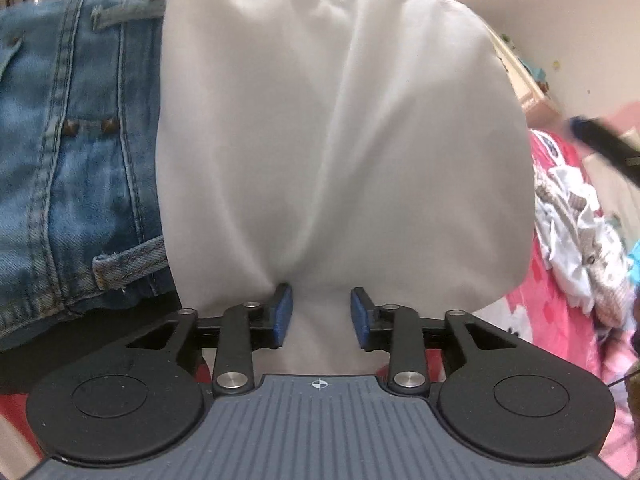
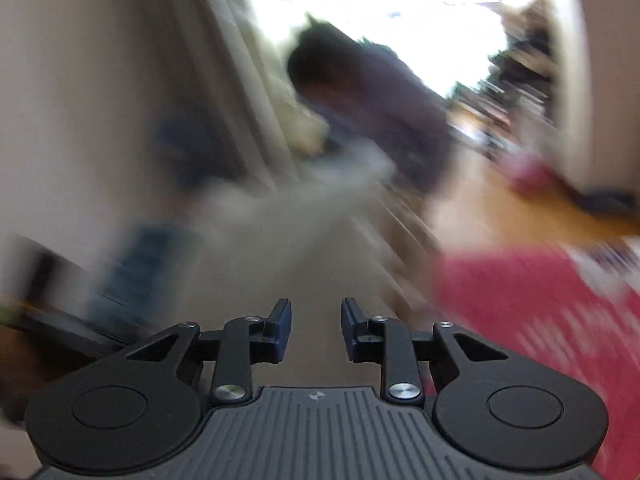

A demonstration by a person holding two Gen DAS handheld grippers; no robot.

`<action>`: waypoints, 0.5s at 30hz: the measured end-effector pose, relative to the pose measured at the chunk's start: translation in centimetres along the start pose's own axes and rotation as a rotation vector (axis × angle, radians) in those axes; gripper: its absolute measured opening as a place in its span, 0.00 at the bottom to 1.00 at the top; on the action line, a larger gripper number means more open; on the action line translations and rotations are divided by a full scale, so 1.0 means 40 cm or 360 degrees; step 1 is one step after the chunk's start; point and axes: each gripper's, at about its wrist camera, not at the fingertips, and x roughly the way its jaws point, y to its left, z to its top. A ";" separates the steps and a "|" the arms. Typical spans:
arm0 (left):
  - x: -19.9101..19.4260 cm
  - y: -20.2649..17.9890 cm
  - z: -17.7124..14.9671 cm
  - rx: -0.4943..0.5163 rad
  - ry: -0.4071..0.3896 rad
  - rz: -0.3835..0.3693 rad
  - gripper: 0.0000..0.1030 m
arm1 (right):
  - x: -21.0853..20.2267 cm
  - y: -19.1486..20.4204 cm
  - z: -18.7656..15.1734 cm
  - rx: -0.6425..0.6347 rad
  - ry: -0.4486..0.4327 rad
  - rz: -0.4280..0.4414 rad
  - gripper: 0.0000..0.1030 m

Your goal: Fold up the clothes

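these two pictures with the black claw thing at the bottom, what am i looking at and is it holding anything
Each picture comes from a camera mounted on a hand-held gripper, a two-fingered clamp that a person carries, one in each hand, to fold clothes. The black parts at the bottom are the clamp itself.

The left-hand view shows the left gripper with a white garment lying between its blue pads. Cloth runs through the gap, but the pads stand apart and do not seem to pinch it. Blue jeans lie beside the garment, and a pink sheet with a crumpled pile of clothes is off to the side.

The right-hand view is badly blurred. The right gripper is slightly open, with nothing between its fingers.
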 end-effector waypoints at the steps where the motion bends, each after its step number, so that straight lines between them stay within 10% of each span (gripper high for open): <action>1: -0.002 -0.004 0.001 0.0018 -0.0014 0.0017 0.32 | 0.007 -0.014 -0.009 0.0082 0.0010 -0.0070 0.22; 4: -0.007 -0.032 -0.014 0.0024 -0.0026 0.0014 0.32 | -0.059 -0.031 -0.016 0.0277 -0.0135 -0.0192 0.21; 9: -0.064 -0.121 -0.099 0.0149 -0.0159 -0.0063 0.33 | -0.169 0.062 0.017 0.0013 -0.0336 -0.0259 0.22; 15: -0.151 -0.107 -0.043 0.0368 -0.0686 0.0065 0.36 | -0.034 0.220 0.113 -0.0523 -0.0394 -0.0245 0.21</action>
